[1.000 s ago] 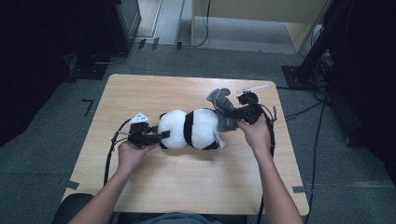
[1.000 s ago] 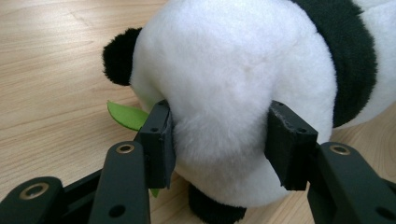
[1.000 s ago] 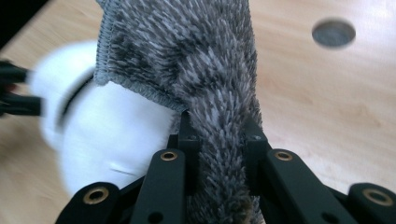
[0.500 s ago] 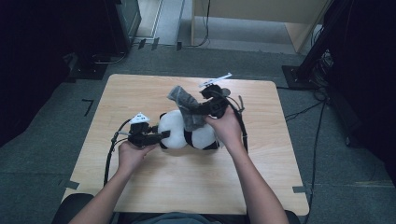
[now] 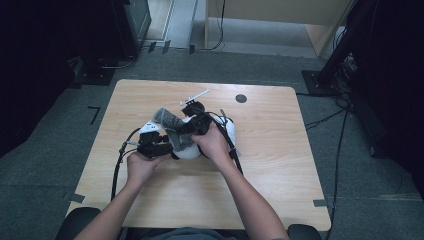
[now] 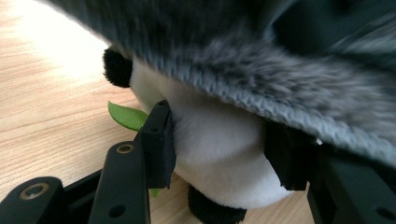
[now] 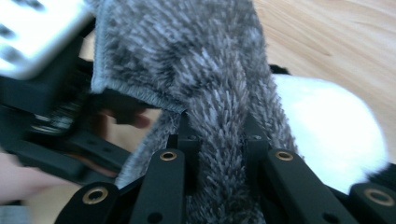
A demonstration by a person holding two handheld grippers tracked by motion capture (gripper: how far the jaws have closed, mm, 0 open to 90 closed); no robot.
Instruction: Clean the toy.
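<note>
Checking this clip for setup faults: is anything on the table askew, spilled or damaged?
Nothing stands out. The left gripper clamps the white plush panda, the right gripper pinches the grey fuzzy cloth bunched above it, and the wooden table shows no spill or damage.

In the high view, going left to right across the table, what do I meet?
Left gripper clamped on the white plush panda → grey furry cloth held by the right gripper → small dark round spot on the table.

Left claw (image 6: pixel 224 154) clamping white plush panda (image 6: pixel 215 135), grey cloth (image 6: pixel 280 74) overhead
</note>
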